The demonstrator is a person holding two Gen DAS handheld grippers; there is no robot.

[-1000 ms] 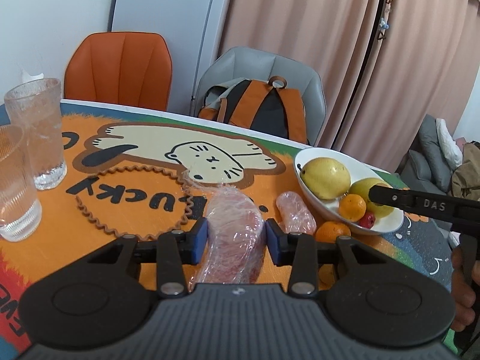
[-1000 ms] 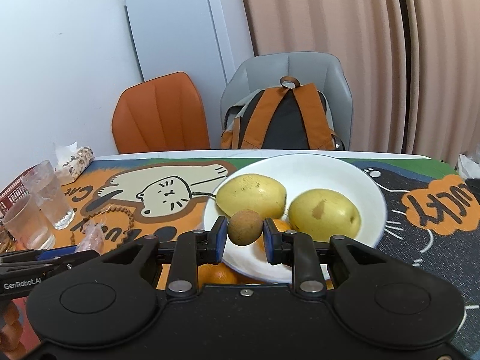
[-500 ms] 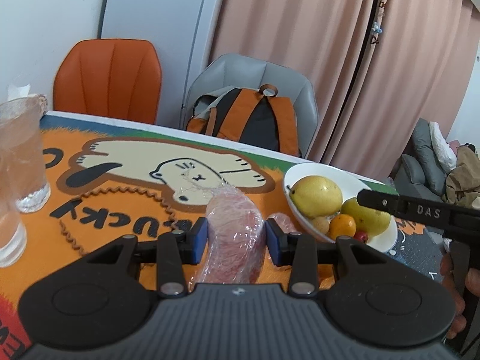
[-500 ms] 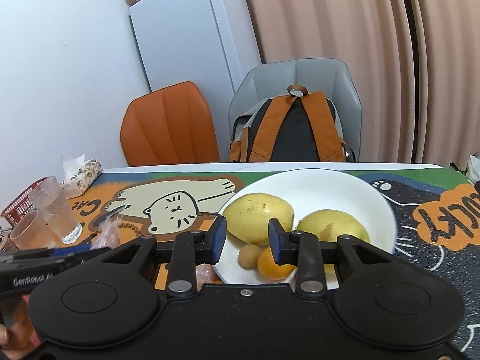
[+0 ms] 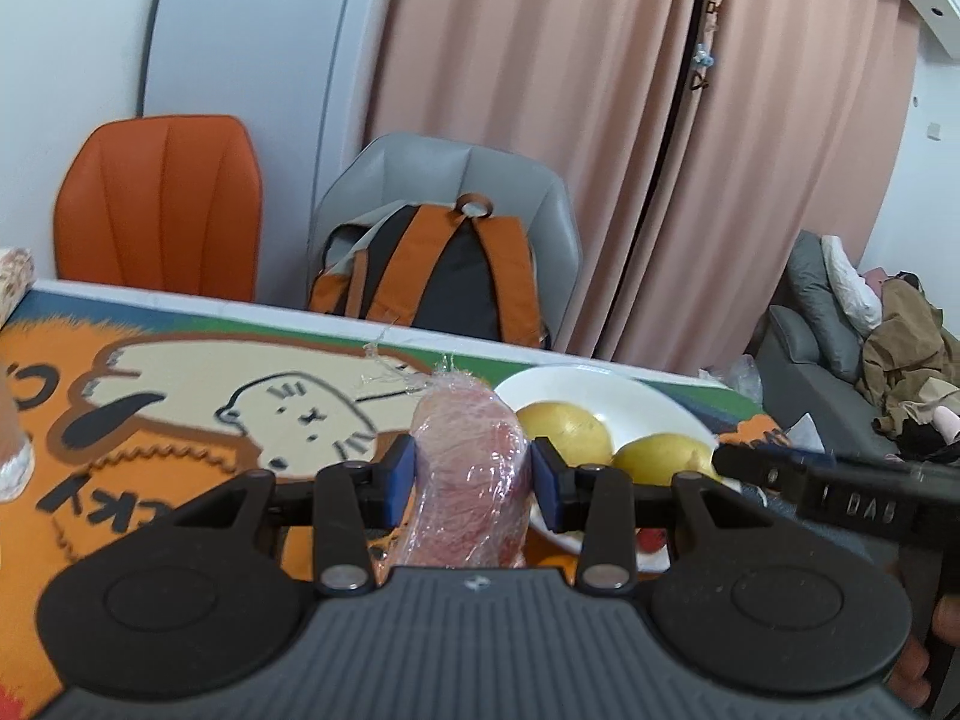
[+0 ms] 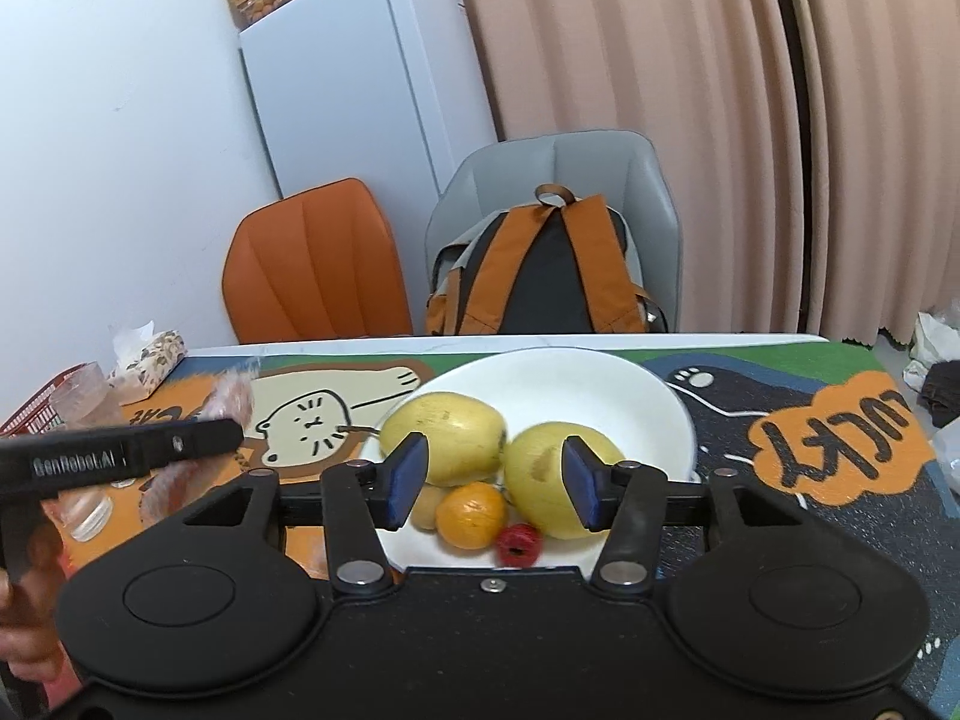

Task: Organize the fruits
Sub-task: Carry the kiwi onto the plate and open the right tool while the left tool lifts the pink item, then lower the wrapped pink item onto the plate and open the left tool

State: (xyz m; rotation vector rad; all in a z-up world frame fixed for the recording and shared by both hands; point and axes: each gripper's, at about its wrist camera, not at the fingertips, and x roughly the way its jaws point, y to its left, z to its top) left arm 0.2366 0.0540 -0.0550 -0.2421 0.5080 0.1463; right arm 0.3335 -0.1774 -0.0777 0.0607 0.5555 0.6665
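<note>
Left gripper (image 5: 473, 477): jaws clamped on a plastic-wrapped red fruit (image 5: 471, 474).
Right gripper (image 6: 492, 483): jaws opening, nothing between them, over the white bowl (image 6: 600, 375).

2 wrist fisheyes, both close above the bench

Each camera sits behind its own hand-held gripper, looking forward and slightly down along the fingers. Both face the curtain (image 5: 600, 150) and share the white plate (image 6: 600, 372), the grey chair (image 5: 516, 180) and the orange chair (image 6: 312, 264).

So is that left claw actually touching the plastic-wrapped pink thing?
Touching. In the left wrist view, both blue pads of the left gripper press against the plastic-wrapped fruit's sides, with no gap.
</note>
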